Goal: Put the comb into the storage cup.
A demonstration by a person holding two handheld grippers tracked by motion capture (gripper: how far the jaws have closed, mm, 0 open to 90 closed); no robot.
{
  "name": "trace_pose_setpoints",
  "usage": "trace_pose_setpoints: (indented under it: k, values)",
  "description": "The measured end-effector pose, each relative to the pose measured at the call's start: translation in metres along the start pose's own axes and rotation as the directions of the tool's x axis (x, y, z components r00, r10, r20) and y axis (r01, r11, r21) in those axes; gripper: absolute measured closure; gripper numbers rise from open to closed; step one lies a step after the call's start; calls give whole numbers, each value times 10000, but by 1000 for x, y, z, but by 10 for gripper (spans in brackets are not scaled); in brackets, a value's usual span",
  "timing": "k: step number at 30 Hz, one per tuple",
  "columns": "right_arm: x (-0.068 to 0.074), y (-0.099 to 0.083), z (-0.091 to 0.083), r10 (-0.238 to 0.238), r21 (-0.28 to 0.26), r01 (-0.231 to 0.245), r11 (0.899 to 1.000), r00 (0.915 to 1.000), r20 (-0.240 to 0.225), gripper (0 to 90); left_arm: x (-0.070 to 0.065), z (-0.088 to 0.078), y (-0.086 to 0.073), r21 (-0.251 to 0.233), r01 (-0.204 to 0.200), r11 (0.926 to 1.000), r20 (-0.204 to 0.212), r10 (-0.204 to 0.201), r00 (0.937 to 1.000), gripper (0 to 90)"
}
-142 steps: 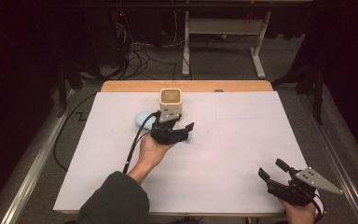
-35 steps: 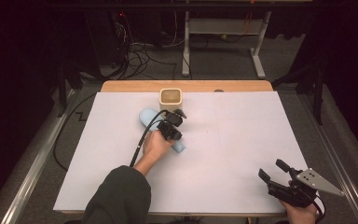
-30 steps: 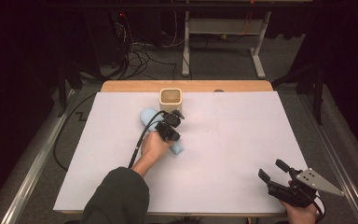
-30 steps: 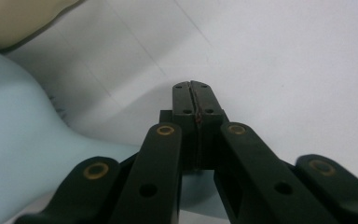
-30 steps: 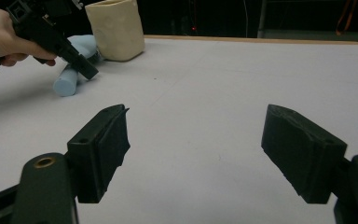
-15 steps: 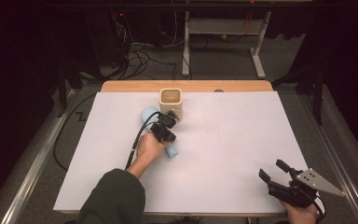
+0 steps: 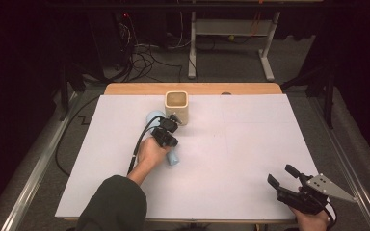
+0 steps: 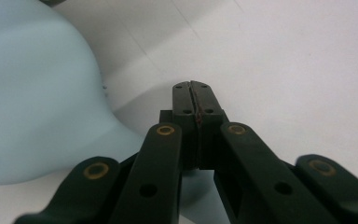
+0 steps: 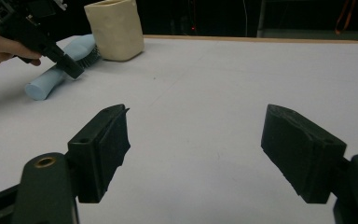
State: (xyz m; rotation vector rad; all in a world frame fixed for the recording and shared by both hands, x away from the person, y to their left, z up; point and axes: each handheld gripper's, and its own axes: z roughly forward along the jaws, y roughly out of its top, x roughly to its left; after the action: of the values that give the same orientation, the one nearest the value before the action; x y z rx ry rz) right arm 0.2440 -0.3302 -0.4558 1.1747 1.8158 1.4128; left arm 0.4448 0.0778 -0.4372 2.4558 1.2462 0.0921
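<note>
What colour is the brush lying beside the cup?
Pale blue brush, dark bristles; clearest in the right gripper view.

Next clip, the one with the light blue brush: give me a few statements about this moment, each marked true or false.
1. The left gripper has its jaws shut with nothing between them. True.
2. The right gripper is clamped on the brush. False: its jaws stand open over bare table.
3. The light blue brush lies flat beside the beige cup. True.
4. The brush stands inside the cup. False: it lies on the table outside it.
</note>
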Motion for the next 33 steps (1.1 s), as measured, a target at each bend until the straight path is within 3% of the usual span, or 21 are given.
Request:
trace_pose_setpoints:
  k: [33]
  values:
    - [0,0,0,0,19,0,10000,10000,7,238,20,-11,-16,44,405,9992,-540,-403,9977,894]
